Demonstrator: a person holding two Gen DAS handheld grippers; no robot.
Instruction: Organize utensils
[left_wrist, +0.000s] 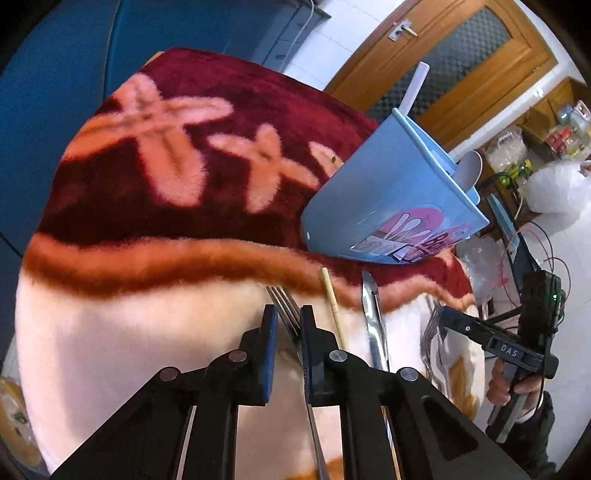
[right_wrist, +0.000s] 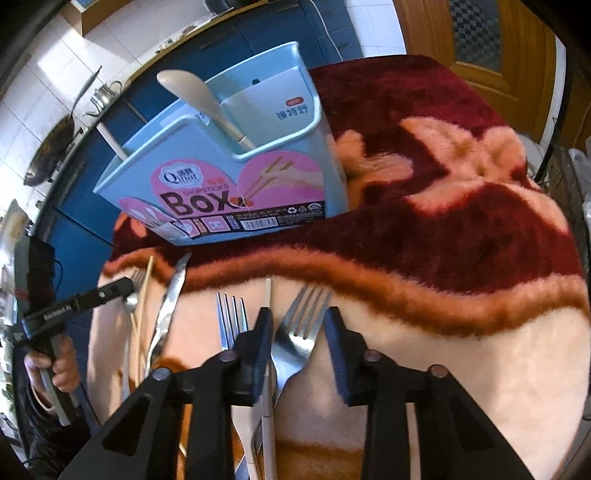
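A blue chopsticks box (left_wrist: 384, 199) stands on the blanket; it also shows in the right wrist view (right_wrist: 229, 184), with a beige spoon (right_wrist: 195, 99) in its rear compartment. My left gripper (left_wrist: 290, 317) has its jaws close around a metal fork (left_wrist: 284, 299) lying on the blanket. A chopstick (left_wrist: 332, 302) and a metal knife (left_wrist: 373, 314) lie just to its right. My right gripper (right_wrist: 297, 325) is open, its jaws on either side of a wide fork (right_wrist: 299, 332). A second fork (right_wrist: 231, 317), a white chopstick (right_wrist: 266, 295), a knife (right_wrist: 170, 299) and a wooden chopstick (right_wrist: 144, 295) lie to its left.
The table is covered by a red, orange and cream fleece blanket (left_wrist: 166, 166). Blue cabinets (right_wrist: 92, 206) stand behind, with a wok (right_wrist: 48, 147) on the counter. A wooden door (left_wrist: 461, 55) is at the back. Cables and bags (left_wrist: 546, 192) lie off the table's right side.
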